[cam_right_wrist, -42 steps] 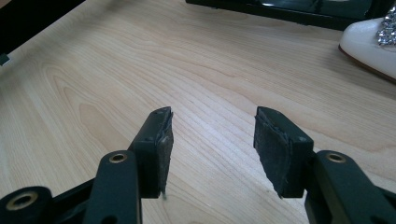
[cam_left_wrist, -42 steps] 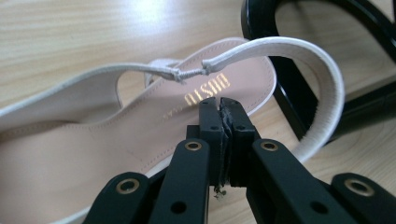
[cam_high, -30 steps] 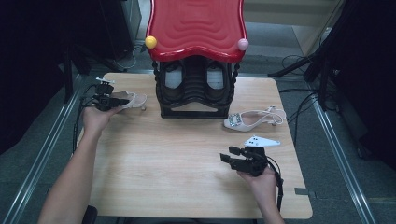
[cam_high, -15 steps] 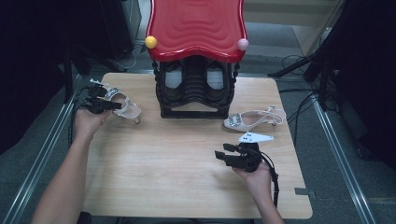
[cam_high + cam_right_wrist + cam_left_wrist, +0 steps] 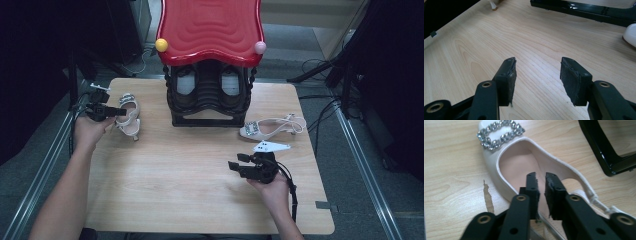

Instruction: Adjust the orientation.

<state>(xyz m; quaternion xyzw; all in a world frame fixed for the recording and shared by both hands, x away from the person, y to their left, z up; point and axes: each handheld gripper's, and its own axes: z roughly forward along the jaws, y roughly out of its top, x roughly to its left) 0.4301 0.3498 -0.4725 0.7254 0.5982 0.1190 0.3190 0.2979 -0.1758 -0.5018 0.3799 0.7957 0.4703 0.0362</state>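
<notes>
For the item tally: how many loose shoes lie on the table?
2. One shoe lies at the table's left by the left gripper; the other shoe lies right of the black rack. None seems hidden.

"What do the tools look like?"

"Both are black. The left gripper (image 5: 541,180) has two slim arms with brass-ringed holes just behind its worn dark pads (image 5: 552,185)."

"And the other?"

"The right gripper (image 5: 537,75) has the same rings, frayed pads, a grey three-cornered plate on top and a black cable trailing behind. Forearms bare."
</notes>
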